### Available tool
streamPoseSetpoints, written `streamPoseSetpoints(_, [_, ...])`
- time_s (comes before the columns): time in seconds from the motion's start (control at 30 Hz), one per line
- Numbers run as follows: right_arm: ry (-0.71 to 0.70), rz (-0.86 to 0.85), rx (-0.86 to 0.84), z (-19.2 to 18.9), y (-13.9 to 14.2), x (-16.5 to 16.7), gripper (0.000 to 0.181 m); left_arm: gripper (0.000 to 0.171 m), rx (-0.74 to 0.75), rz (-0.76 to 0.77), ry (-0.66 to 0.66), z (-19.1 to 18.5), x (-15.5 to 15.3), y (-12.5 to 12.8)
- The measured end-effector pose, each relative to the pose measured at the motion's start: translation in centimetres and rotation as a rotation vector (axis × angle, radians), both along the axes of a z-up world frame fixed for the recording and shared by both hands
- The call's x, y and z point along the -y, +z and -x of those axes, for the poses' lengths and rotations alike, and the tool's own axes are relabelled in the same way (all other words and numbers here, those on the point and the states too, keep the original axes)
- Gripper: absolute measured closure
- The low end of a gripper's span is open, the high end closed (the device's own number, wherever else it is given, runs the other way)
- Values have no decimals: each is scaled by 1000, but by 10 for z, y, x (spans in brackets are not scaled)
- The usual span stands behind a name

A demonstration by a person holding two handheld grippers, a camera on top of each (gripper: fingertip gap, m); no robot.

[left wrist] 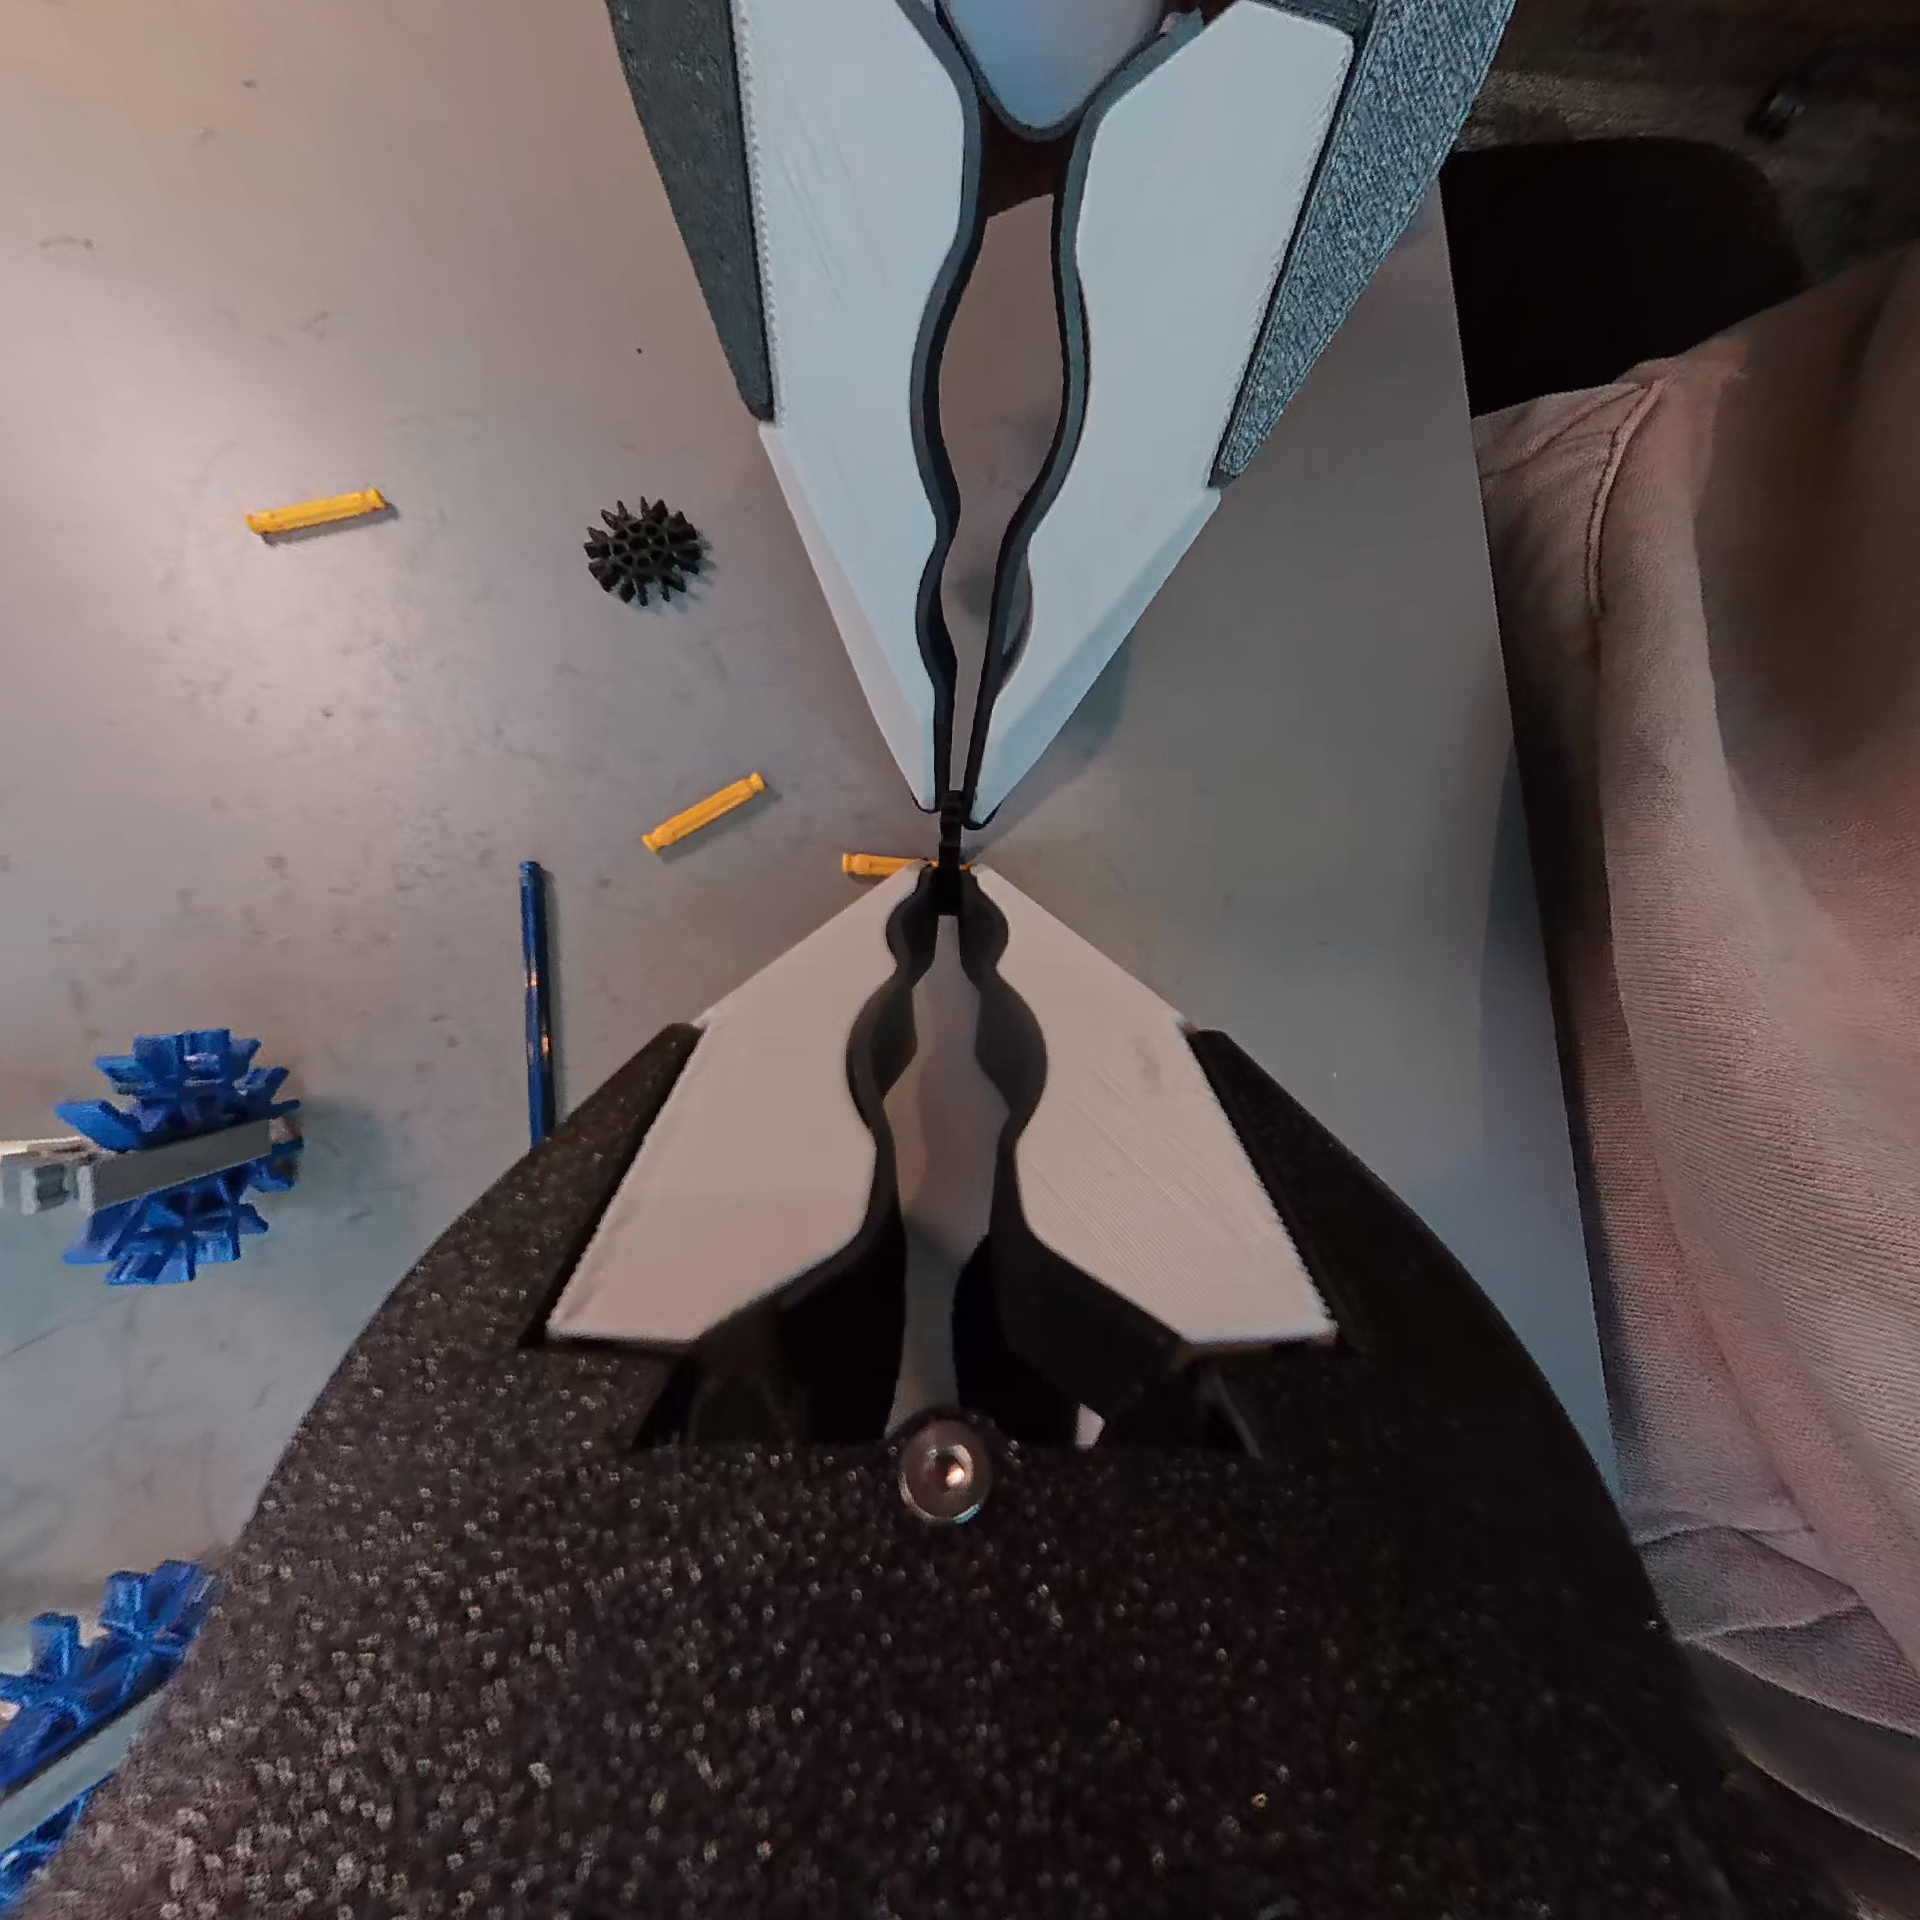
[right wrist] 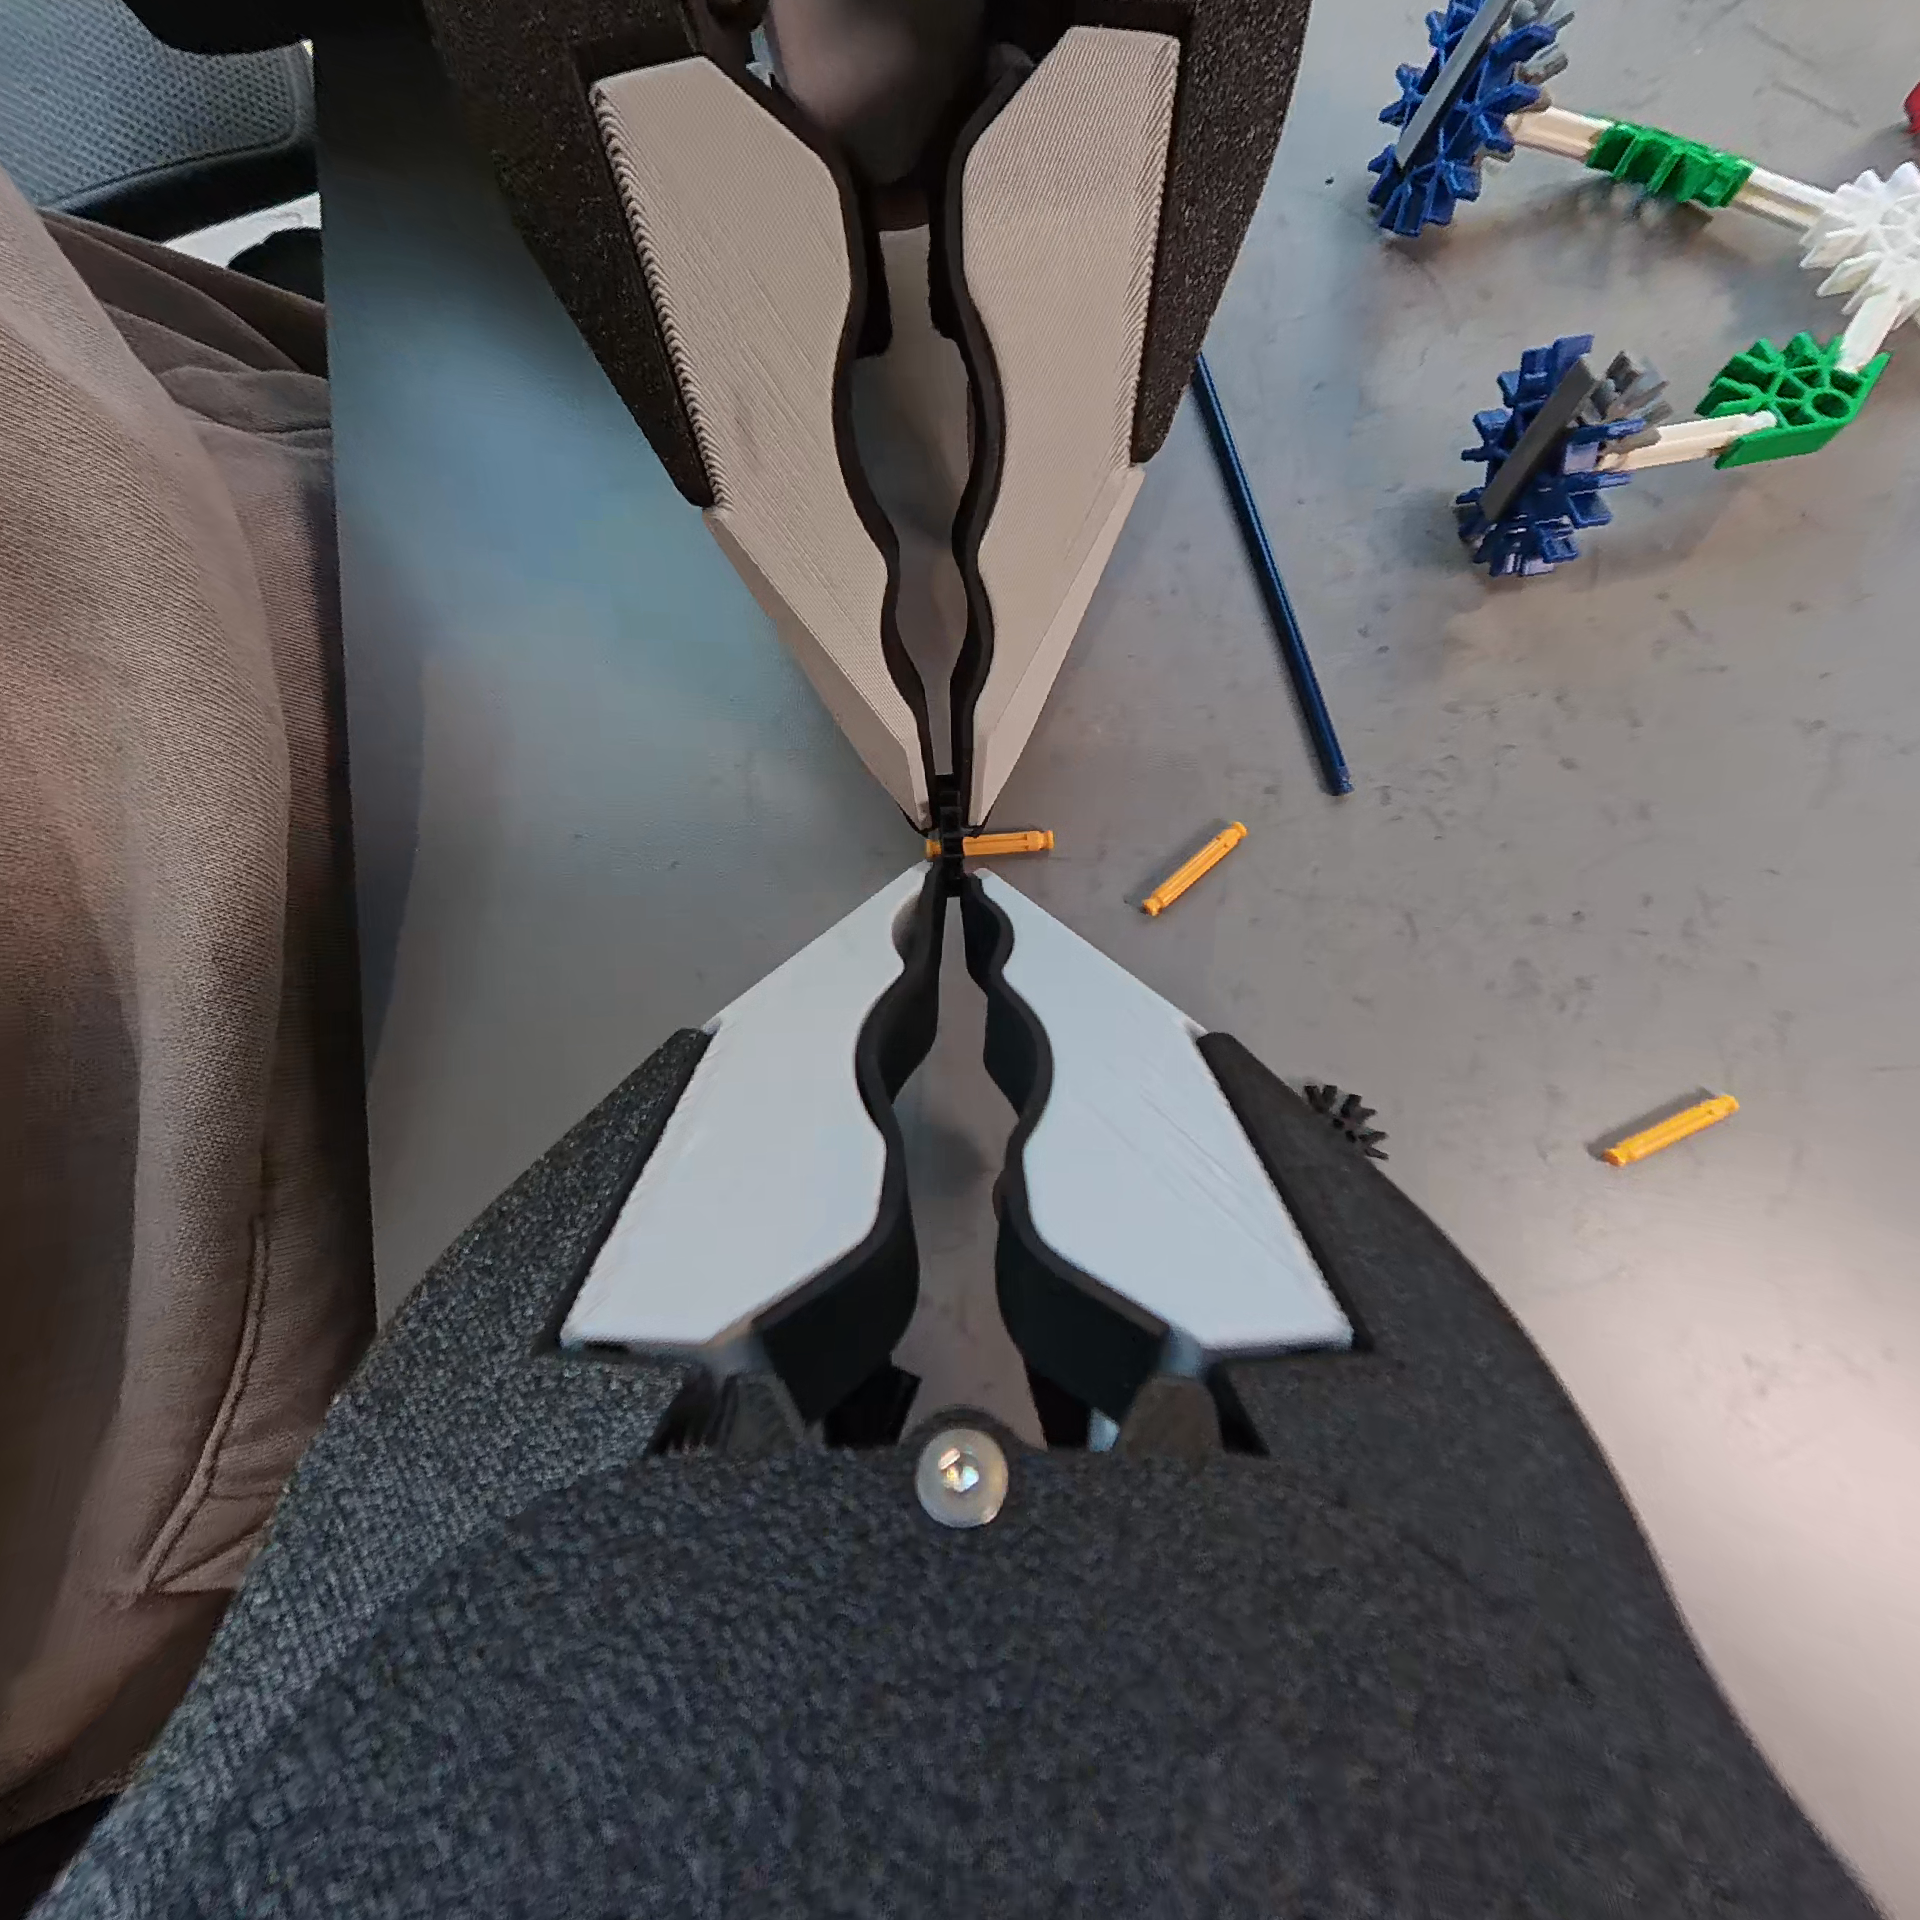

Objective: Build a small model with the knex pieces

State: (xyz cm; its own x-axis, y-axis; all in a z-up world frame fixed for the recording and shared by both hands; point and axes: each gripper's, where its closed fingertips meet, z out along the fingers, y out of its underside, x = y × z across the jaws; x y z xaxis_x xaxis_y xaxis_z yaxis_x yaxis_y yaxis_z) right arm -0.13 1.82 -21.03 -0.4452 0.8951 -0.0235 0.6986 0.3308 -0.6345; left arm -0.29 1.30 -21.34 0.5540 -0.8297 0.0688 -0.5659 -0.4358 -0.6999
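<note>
My left gripper [left wrist: 951, 883] and my right gripper [right wrist: 951, 883] meet tip to tip above the grey table [left wrist: 312, 312]. Both are shut on the same small black rod piece [left wrist: 951, 840], one at each end; it also shows in the right wrist view [right wrist: 951, 821]. The right gripper enters the left wrist view from the top [left wrist: 951, 805], and the left gripper enters the right wrist view from the top [right wrist: 951, 795]. A short yellow rod [right wrist: 1003, 842] lies right behind the black piece; I cannot tell whether they touch.
On the table lie two more yellow rods [left wrist: 703, 812] [left wrist: 317, 511], a black toothed connector [left wrist: 644, 551] and a long blue rod [right wrist: 1268, 571]. A built frame of blue wheels [right wrist: 1538, 457], green connectors [right wrist: 1787, 400] and a white connector [right wrist: 1870, 239] stands farther off. A person's beige clothing [right wrist: 135, 831] is at the table edge. My two grippers' fingertips are within a few centimetres of each other.
</note>
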Motion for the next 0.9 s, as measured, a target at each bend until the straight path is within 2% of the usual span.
streamPoseSetpoints(0.23, [-17,54,-61,6,10,-2,175,169,171,74,32,4,-2,8])
streamPoseSetpoints(0.33, [-39,178,-151,10,32,-2,168,169,373,128,67,7,-4,28])
streamPoseSetpoints(0.43, [-80,305,-235,12,52,-9,171,169,561,156,78,9,-8,51])
streamPoseSetpoints(0.6, [-164,551,-342,13,77,-19,175,169,771,164,89,10,-13,78])
streamPoseSetpoints(0.7, [-177,633,-376,12,85,-19,176,170,831,163,88,9,-14,86])
streamPoseSetpoints(0.9, [-174,668,-384,10,90,-17,176,170,856,150,89,8,-15,91])
